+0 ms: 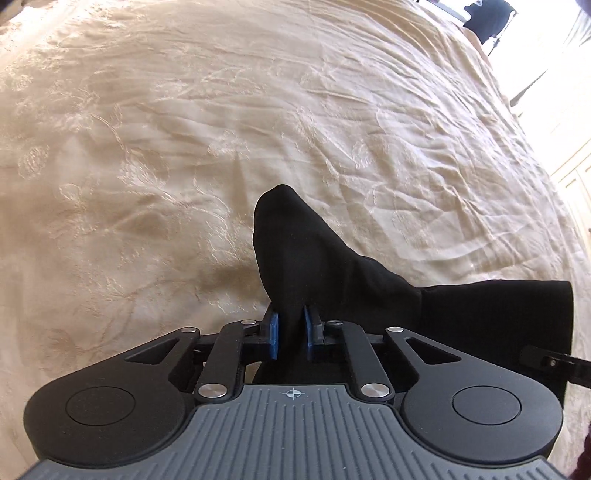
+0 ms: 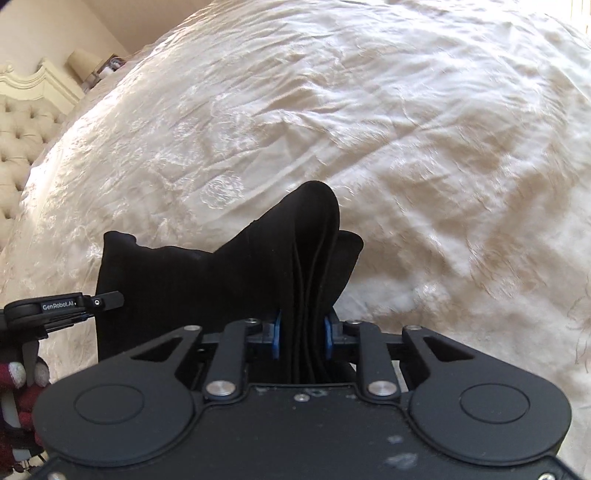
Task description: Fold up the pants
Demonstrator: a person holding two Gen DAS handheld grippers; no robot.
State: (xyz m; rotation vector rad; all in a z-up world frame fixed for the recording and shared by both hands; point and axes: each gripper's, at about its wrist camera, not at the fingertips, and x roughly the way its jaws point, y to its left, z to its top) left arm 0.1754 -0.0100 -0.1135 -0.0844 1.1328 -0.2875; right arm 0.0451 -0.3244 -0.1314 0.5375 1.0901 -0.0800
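The black pants (image 1: 332, 266) hang lifted above a cream embroidered bedspread (image 1: 184, 129). My left gripper (image 1: 291, 332) is shut on a fold of the pants, whose cloth sticks up past the blue pads (image 1: 273, 334) and stretches right. In the right wrist view my right gripper (image 2: 303, 332) is shut on several stacked layers of the pants (image 2: 258, 258), which bunch up above the blue pads (image 2: 276, 338) and stretch left toward the left gripper's body (image 2: 55, 306). The right gripper's tip (image 1: 554, 363) shows at the right edge of the left wrist view. The pants span between both grippers.
The bedspread (image 2: 406, 129) fills both views. A tufted headboard (image 2: 22, 129) and a lamp (image 2: 83, 62) stand at the far left of the right wrist view. A dark object (image 1: 487, 18) and bright floor lie past the bed's far right edge.
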